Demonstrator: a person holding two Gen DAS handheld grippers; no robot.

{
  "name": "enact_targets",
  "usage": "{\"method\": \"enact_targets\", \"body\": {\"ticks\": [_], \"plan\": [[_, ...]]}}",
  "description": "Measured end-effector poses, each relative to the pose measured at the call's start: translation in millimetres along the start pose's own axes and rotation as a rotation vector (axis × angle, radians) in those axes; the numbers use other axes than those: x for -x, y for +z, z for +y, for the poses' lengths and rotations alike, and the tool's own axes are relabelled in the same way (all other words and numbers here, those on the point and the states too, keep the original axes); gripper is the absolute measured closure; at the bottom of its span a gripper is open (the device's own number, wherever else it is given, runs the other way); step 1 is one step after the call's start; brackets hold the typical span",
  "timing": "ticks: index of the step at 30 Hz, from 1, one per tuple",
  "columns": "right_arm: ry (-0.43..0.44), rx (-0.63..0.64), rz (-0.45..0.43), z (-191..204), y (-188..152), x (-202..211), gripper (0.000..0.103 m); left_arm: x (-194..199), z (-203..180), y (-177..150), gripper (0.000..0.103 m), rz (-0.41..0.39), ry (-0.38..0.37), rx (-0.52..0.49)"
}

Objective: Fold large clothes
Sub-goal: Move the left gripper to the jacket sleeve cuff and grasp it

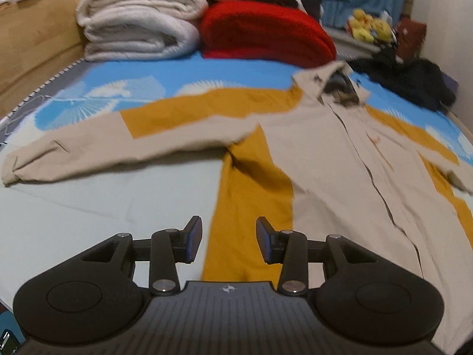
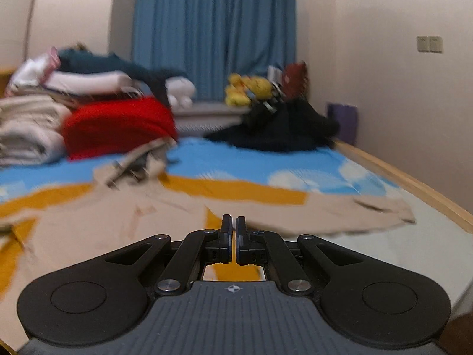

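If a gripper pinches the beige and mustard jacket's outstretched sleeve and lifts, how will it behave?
The beige and mustard jacket is probably floppy: its sleeve lies flat and creased. It likely drapes and drags the body along. It looks thin, so fairly light; the open front may flap apart.

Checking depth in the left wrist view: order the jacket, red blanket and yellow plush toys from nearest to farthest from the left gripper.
From the left gripper:
1. jacket, spread just ahead.
2. red blanket, behind, centre.
3. yellow plush toys, far right by the curtain.
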State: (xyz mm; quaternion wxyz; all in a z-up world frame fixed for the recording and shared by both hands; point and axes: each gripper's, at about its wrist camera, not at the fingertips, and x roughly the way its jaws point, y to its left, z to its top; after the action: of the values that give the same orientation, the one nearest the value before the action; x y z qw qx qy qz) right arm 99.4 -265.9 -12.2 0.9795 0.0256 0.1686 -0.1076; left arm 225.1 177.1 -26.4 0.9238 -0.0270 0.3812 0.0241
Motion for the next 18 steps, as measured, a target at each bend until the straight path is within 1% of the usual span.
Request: {"method": "enact_targets", "body": {"ticks": [1,2,3,4,6,7,9,10,11,12,14,17,18], "plan": [[0.008,0.000,-0.032,2,5,3,0.101,1,2,3,0.058,-0.011,0.005,0.005],[0.020,0.002,-0.052,3,12,8,0.099,2,3,6,0.058,-0.025,0.010,0.010],[0.032,-0.001,-0.061,5,18,9,0.094,2,5,10,0.058,-0.040,0.014,0.017],[0.044,-0.006,-0.070,7,25,8,0.092,2,6,14,0.058,-0.054,0.018,0.025],[0.062,-0.005,-0.095,8,37,13,0.083,1,9,21,0.058,-0.083,0.025,0.042],[0.068,-0.002,-0.106,10,44,13,0.080,0,10,25,0.058,-0.096,0.030,0.047],[0.079,-0.008,-0.126,11,54,14,0.073,-2,9,32,0.058,-0.124,0.051,0.044],[0.081,-0.014,-0.136,12,59,12,0.070,-3,8,35,0.056,-0.138,0.061,0.039],[0.085,-0.021,-0.146,13,62,11,0.062,-4,7,39,0.051,-0.151,0.066,0.032],[0.089,-0.031,-0.157,15,65,11,0.054,-6,6,42,0.049,-0.169,0.070,0.024],[0.088,-0.042,-0.174,17,70,8,0.050,-8,2,48,0.041,-0.198,0.087,0.005],[0.080,-0.039,-0.178,26,74,-1,0.046,-13,-3,58,0.034,-0.233,0.099,-0.017],[0.078,-0.034,-0.175,29,75,-3,0.045,-16,-5,61,0.032,-0.241,0.113,-0.023]]}}
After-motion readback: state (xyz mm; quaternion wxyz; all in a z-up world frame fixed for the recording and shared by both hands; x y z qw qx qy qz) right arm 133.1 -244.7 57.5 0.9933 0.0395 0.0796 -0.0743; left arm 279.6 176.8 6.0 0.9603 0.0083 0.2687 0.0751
